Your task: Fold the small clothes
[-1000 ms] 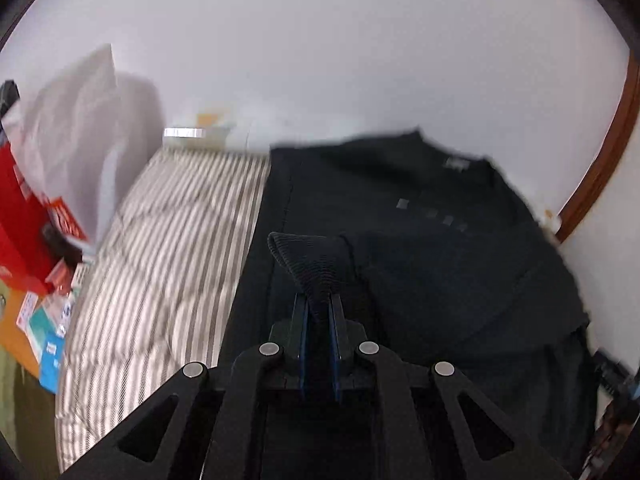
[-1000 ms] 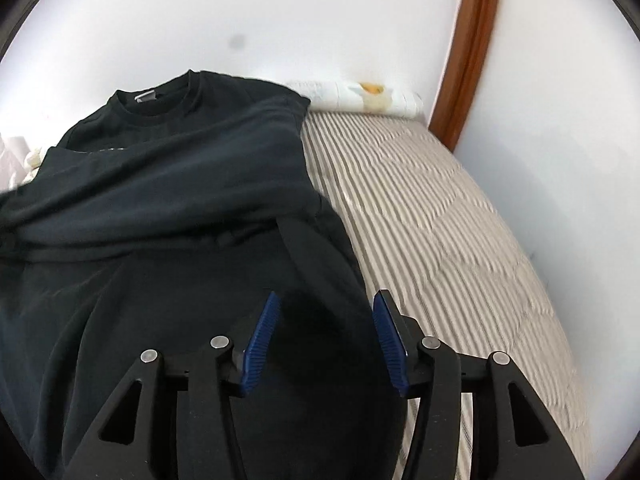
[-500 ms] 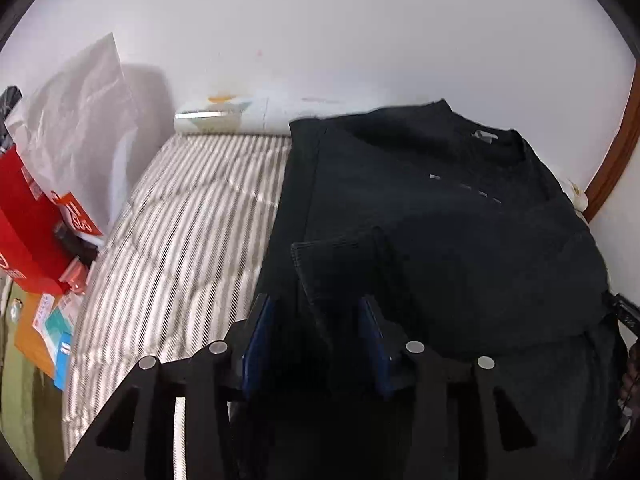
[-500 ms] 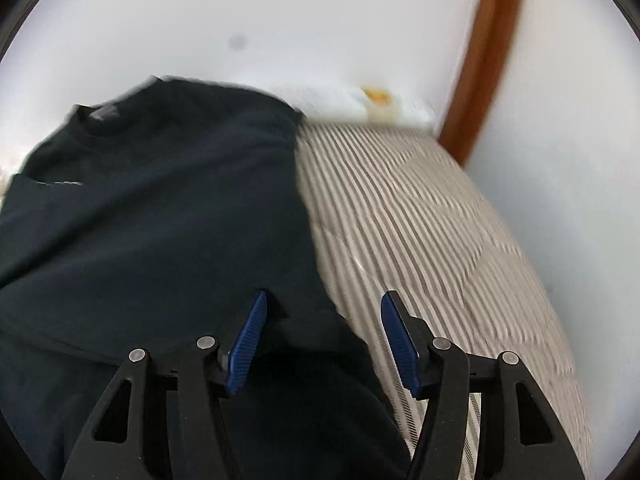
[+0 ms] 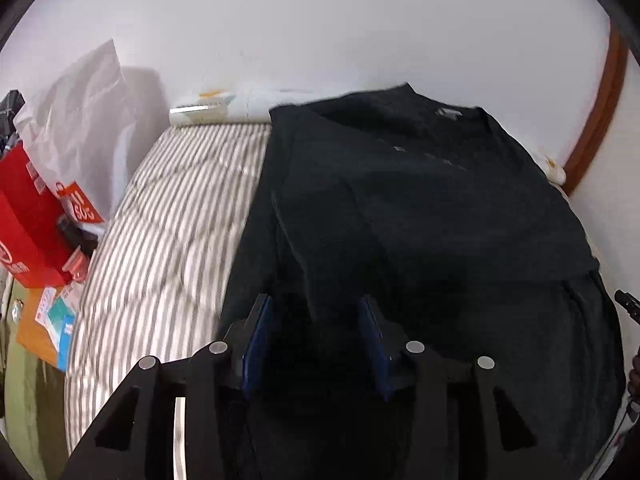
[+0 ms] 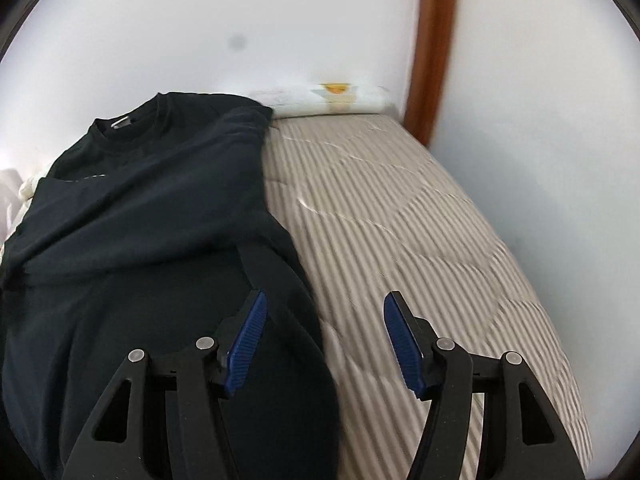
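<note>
Released since the earlier frame, the sleeve [image 5: 320, 236] lies flat ahead of the left gripper [image 5: 316, 340], fingers apart. Right view: right gripper [image 6: 322, 338], fingers just widened, empty, straddles the black shirt [image 6: 140, 216] edge on the bed [image 6: 420, 220]. Advice: pinch both hem corners evenly.

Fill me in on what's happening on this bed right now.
A person holding tongs in each hand is folding a black sweatshirt spread on a striped mattress. Both sleeves already lie folded in across the body. The left tongs have just opened, and the sleeve cuff lies loose between the pads. The right tongs have also been opening and hover over the sweatshirt's right edge, gripping nothing.
</note>
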Available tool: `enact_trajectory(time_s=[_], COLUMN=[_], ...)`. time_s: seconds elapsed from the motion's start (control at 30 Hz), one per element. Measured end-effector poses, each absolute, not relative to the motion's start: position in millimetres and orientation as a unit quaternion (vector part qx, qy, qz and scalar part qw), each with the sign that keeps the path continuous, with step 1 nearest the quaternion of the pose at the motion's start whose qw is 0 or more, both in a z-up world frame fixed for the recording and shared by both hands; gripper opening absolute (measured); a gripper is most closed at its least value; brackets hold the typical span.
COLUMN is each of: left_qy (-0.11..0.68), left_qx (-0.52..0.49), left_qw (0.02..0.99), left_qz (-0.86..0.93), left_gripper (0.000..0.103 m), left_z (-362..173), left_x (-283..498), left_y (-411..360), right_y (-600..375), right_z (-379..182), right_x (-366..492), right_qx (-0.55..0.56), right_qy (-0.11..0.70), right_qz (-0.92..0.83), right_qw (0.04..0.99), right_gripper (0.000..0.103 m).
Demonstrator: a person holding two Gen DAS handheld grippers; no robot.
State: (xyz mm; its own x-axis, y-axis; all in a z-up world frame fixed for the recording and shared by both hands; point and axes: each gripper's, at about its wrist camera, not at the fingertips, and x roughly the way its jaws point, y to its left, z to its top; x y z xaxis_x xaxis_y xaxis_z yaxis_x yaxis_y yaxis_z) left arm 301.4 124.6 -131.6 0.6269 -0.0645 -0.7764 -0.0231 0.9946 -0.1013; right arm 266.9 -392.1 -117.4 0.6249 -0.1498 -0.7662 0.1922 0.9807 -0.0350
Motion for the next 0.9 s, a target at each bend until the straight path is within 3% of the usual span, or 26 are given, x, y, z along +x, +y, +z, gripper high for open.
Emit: enact_trajectory(time_s=[0.4,0.57,0.9], left_qy=[0.439,0.450,0.447], left_qx=[-0.037,-0.035,-0.047], left_qw=[0.898,0.893,0.893], left_qz=[0.005,0.011,0.018], left_gripper=[0.042,0.042,0.047], left_z=[-137,-147,-156], left_x=[205,176,140], left_y=[111,106,110], right_y=[-407,-392,-375], right_z=[-128,-130,-122], right_x=[181,155,138], right_qx=[0.067,0.037,-0.012], right_qy=[0.438,0.428,0.394], right_qz=[-0.080,-0.074,-0.087], right_qw=[0.893,0.900,0.915], right_gripper=[0.061,0.074,0.078])
